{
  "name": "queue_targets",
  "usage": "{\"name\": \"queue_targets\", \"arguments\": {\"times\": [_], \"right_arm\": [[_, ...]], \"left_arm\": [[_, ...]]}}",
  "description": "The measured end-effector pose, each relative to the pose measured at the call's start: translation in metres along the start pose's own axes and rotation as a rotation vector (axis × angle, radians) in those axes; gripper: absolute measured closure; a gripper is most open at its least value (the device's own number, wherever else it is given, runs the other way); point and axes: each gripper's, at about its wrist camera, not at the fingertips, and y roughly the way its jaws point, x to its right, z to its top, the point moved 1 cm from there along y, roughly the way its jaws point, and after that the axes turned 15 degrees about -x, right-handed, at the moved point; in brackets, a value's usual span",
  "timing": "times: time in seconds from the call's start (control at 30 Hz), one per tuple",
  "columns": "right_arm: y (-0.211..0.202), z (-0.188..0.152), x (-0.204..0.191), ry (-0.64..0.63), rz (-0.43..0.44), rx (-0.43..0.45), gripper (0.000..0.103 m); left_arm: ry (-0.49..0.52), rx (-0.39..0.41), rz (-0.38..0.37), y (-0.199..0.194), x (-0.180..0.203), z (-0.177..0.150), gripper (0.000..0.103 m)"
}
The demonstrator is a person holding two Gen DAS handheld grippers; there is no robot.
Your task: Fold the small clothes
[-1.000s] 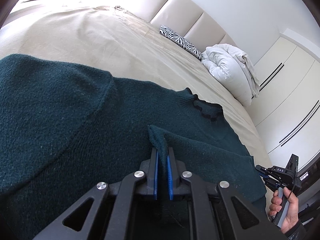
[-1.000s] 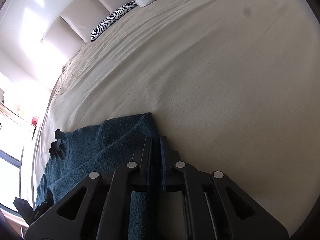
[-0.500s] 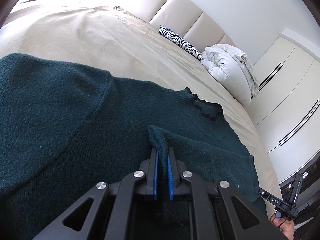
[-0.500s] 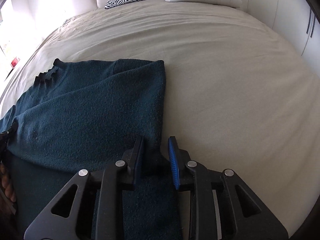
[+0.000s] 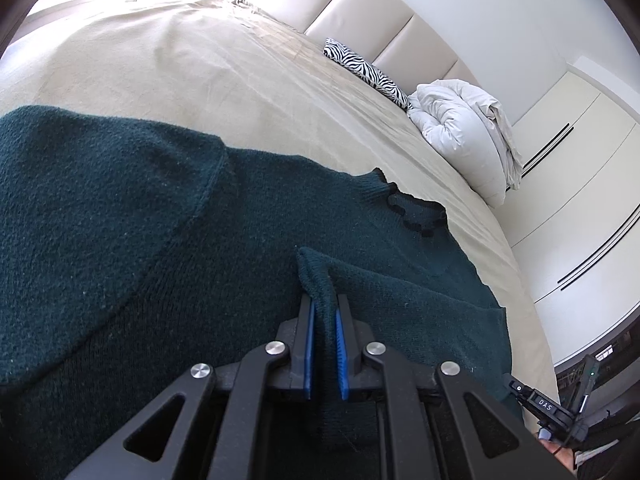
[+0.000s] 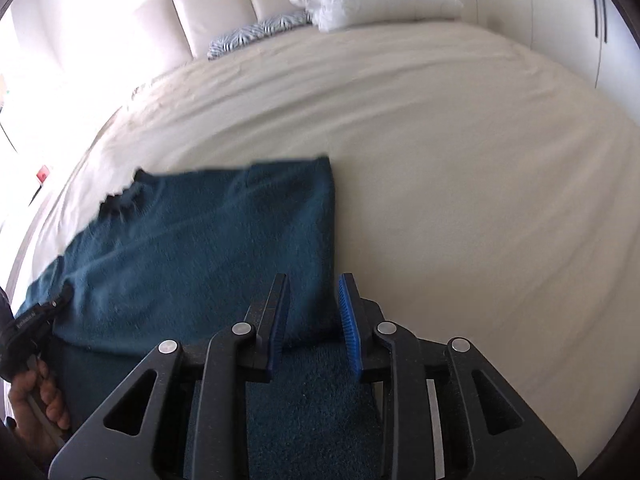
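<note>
The sweater (image 5: 168,240) lies flat on the bed (image 5: 200,64), dark green knit, collar (image 5: 416,216) toward the headboard, long axis running away from both cameras. Left gripper (image 5: 325,312): jaws pressed nearly together, pinching a raised ridge of knit that stands up between the blue pads (image 5: 309,332); the cloth rises in a small peak just ahead of the tips. Right gripper (image 6: 313,296): jaws opening, pads clear of the fabric, with the sweater's right edge lying loose beneath and between them, unpinched. Judgement: the right side appears folded in and released, so the coming move turns on the left hand, which alone has a hold; its pinch sits on the body of the garment with most of the cloth lying to its left and ahead. The left view shows the grip and the collar detail but little of the far edge; the right view, somewhat blurred, shows the straight right-hand fold line and bare bed beyond it.
</note>
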Motion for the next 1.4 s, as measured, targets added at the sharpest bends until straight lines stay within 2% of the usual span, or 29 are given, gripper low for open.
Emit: {"name": "queue_targets", "arguments": {"times": [0.03,0.07,0.1,0.2,0.3,0.33,0.37,0.43,0.53,0.63,0.73,0.83,0.93,1.07,1.1,1.13,1.2,1.23,1.3,1.4], "right_arm": [[0.013,0.004,0.003,0.001,0.038,0.021,0.080],[0.011,0.003,0.009,0.002,0.078,0.055,0.080],[0.008,0.004,0.014,0.033,0.102,0.043,0.080],[-0.010,0.001,0.009,0.087,0.053,0.045,0.077],[-0.048,-0.016,-0.005,0.068,0.118,0.147,0.077],[-0.059,-0.023,-0.013,0.055,0.124,0.183,0.073],[-0.068,-0.029,-0.023,0.040,0.135,0.211,0.059],[-0.083,-0.040,-0.048,0.002,0.149,0.261,0.040],[-0.099,-0.052,-0.086,-0.076,0.177,0.300,0.039],[-0.100,-0.053,-0.131,-0.140,0.255,0.266,0.039],[-0.096,-0.059,-0.165,-0.170,0.327,0.210,0.039],[-0.090,-0.068,-0.191,-0.181,0.371,0.182,0.039],[-0.083,-0.078,-0.211,-0.187,0.404,0.151,0.039],[-0.080,-0.089,-0.220,-0.179,0.440,0.128,0.039],[-0.079,-0.091,-0.218,-0.169,0.450,0.126,0.039],[-0.078,-0.091,-0.216,-0.159,0.459,0.125,0.039],[-0.075,-0.091,-0.209,-0.143,0.468,0.123,0.039],[-0.073,-0.092,-0.205,-0.136,0.471,0.120,0.039],[-0.068,-0.091,-0.195,-0.117,0.476,0.112,0.039],[-0.062,-0.091,-0.179,-0.086,0.497,0.112,0.039]], "left_arm": [[0.002,-0.006,0.009,-0.008,0.002,-0.001,0.086],[0.002,0.007,0.009,-0.019,0.002,-0.003,0.073],[-0.006,0.027,0.000,-0.033,-0.001,-0.005,0.059],[-0.040,0.091,-0.019,-0.086,-0.021,-0.014,0.044],[-0.116,0.182,-0.014,-0.147,-0.063,-0.028,0.035],[-0.153,0.207,-0.003,-0.165,-0.081,-0.033,0.035],[-0.194,0.231,0.003,-0.182,-0.100,-0.039,0.035],[-0.288,0.281,0.011,-0.214,-0.138,-0.052,0.035],[-0.435,0.346,0.010,-0.253,-0.194,-0.076,0.035],[-0.586,0.396,-0.017,-0.277,-0.239,-0.105,0.035],[-0.708,0.422,-0.043,-0.287,-0.266,-0.128,0.035],[-0.784,0.466,-0.098,-0.291,-0.284,-0.139,0.035],[-0.814,0.502,-0.109,-0.286,-0.301,-0.127,0.035],[-0.856,0.530,-0.123,-0.284,-0.324,-0.101,0.039],[-0.854,0.526,-0.104,-0.283,-0.326,-0.094,0.049],[-0.861,0.513,-0.096,-0.281,-0.329,-0.090,0.055],[-0.874,0.492,-0.087,-0.279,-0.330,-0.085,0.087],[-0.862,0.479,-0.071,-0.280,-0.327,-0.083,0.095],[-0.798,0.483,-0.004,-0.283,-0.305,-0.078,0.096],[-0.618,0.444,0.117,-0.279,-0.247,-0.051,0.095]]}}
